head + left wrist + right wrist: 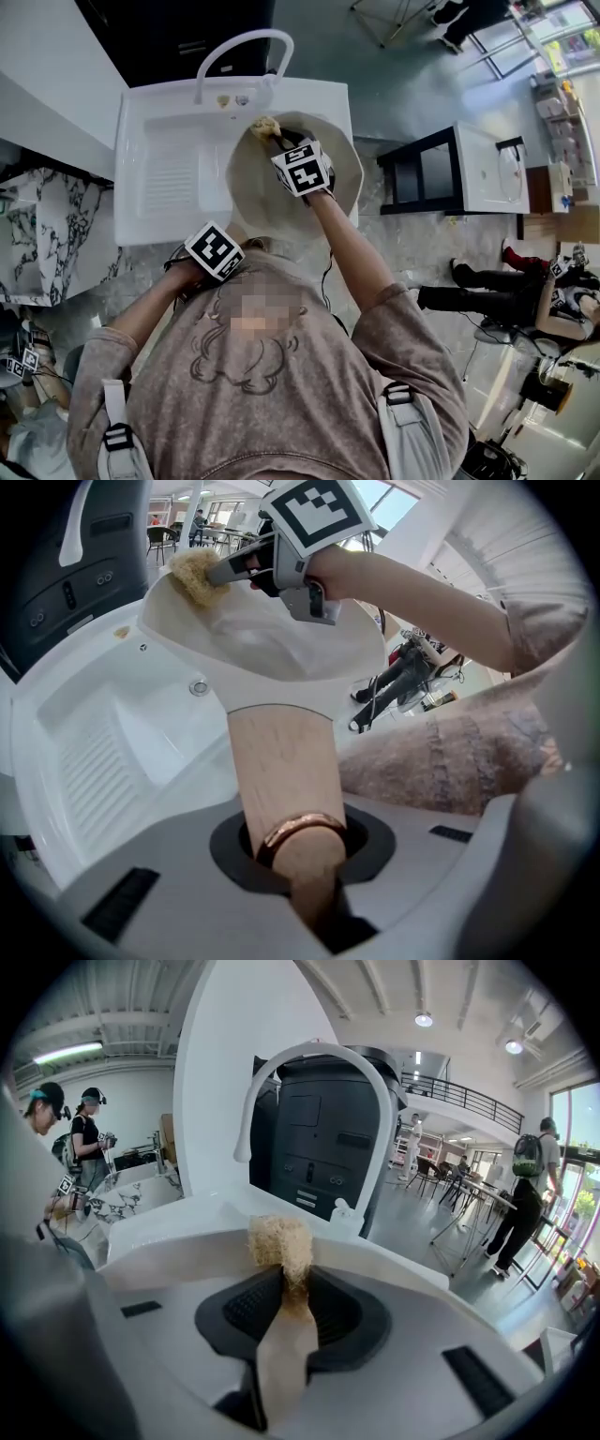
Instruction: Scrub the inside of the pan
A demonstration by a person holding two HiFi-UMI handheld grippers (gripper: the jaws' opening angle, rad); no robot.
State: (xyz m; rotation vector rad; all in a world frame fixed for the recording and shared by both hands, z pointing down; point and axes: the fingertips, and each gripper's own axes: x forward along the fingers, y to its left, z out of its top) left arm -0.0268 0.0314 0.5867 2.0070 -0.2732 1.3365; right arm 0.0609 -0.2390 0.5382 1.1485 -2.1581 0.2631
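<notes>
Over sink (pixel 169 122): pan (pixel 253 192) looks stiff, front-heavy; left gripper (pixel 302 850) clamped on its wooden handle (pixel 281 761), the sound hold. Right gripper (pixel 286 1302) pinches soft scrubber (pixel 278 1239).

pan (pixel 258 192) filling the sink (pixel 136 112) basin, faucet (pixel 251 35) arching just behind, ribbed drainboard (pixel 173 178) bare at left

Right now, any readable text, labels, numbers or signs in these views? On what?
None readable anywhere.
Cube on left gripper and cube on right gripper: black-and-white square marker patterns, no letters.
Shirt: line drawing, no words.
Dark appliance behind the sink: button panel, labels too small to read.
</notes>
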